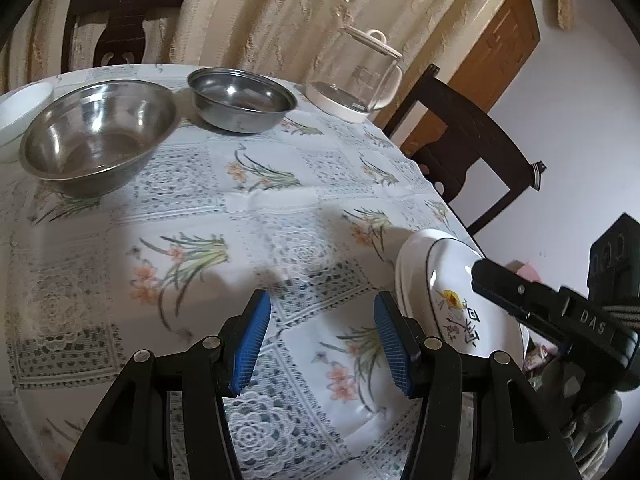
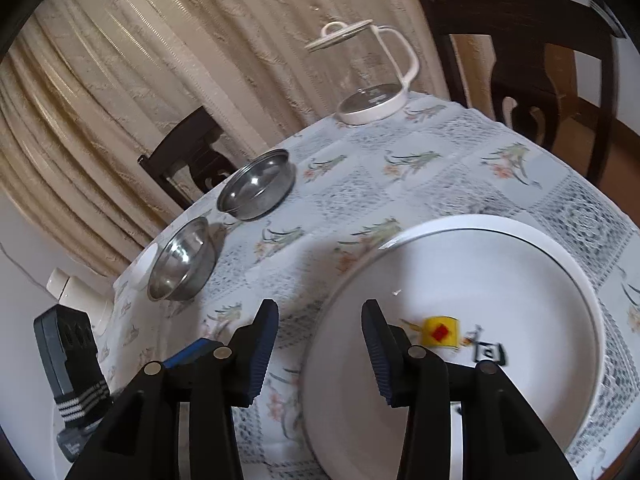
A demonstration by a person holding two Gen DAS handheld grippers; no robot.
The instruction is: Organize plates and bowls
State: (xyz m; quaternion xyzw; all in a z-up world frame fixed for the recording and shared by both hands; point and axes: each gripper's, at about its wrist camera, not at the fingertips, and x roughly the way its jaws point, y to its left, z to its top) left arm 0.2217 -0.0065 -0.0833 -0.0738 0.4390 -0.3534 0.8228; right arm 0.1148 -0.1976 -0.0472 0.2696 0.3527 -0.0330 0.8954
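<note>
Both claws apart, gripping nothing: left claw (image 1: 322,340) over bare cloth, right claw (image 2: 320,350) above the printed plate (image 2: 480,320) (stacked on another) at the surface's (image 1: 280,200) right edge. Two steel bowls (image 1: 96,136) near the far edge.

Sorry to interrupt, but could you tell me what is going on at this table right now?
A person is tidying dishes with a pair of hand-held tongs. The right tongs are open over the rim of a white plate that lies on another plate near the table edge, gripping nothing. The left tongs hover open above the tablecloth. Two steel bowls, a white dish and a glass kettle stand farther back, untouched.
</note>
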